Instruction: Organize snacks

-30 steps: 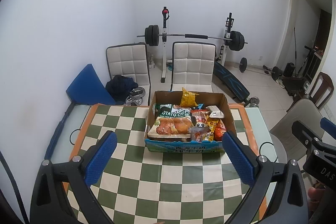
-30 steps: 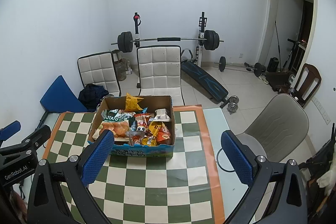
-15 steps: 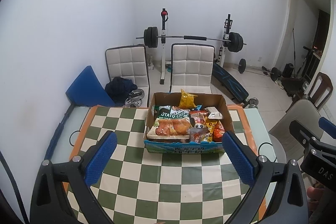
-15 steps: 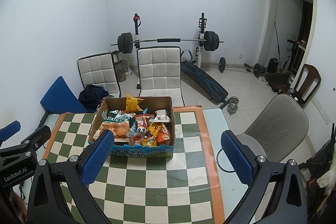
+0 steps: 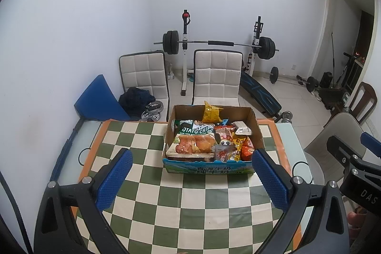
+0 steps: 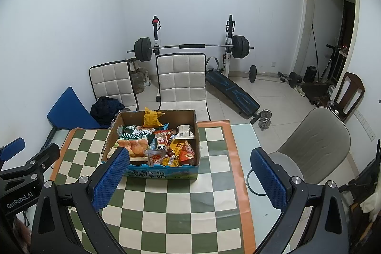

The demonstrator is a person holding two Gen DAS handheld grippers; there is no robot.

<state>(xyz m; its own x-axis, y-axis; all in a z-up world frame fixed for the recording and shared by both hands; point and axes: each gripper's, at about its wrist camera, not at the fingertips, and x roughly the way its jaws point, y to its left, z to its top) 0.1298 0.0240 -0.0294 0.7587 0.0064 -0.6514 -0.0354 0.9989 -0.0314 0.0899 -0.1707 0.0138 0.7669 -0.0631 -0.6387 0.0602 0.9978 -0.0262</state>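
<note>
A cardboard box (image 5: 256,125) (image 6: 196,132) with a blue printed front stands on the far half of the checkered table (image 5: 190,201) (image 6: 181,206). It is packed with snacks: a green potato chips bag (image 5: 195,129) (image 6: 133,134), a yellow packet (image 5: 210,112) (image 6: 151,116) standing at the back, an orange bag (image 5: 247,149) (image 6: 187,152), a panda cup (image 5: 225,144) (image 6: 162,147). My left gripper (image 5: 190,165) hangs open above the near table, facing the box. My right gripper (image 6: 189,167) is open too, to the box's right. Both hold nothing.
Two white padded chairs (image 5: 216,75) (image 5: 142,74) stand behind the table, with a barbell rack (image 5: 219,43) against the wall. A beige chair (image 6: 316,142) sits at the table's right end. A blue wedge pad (image 5: 100,99) leans at the left.
Both grippers drifted slightly; the box sits a little higher in the left wrist view. Nothing was taken hold of or let go.
</note>
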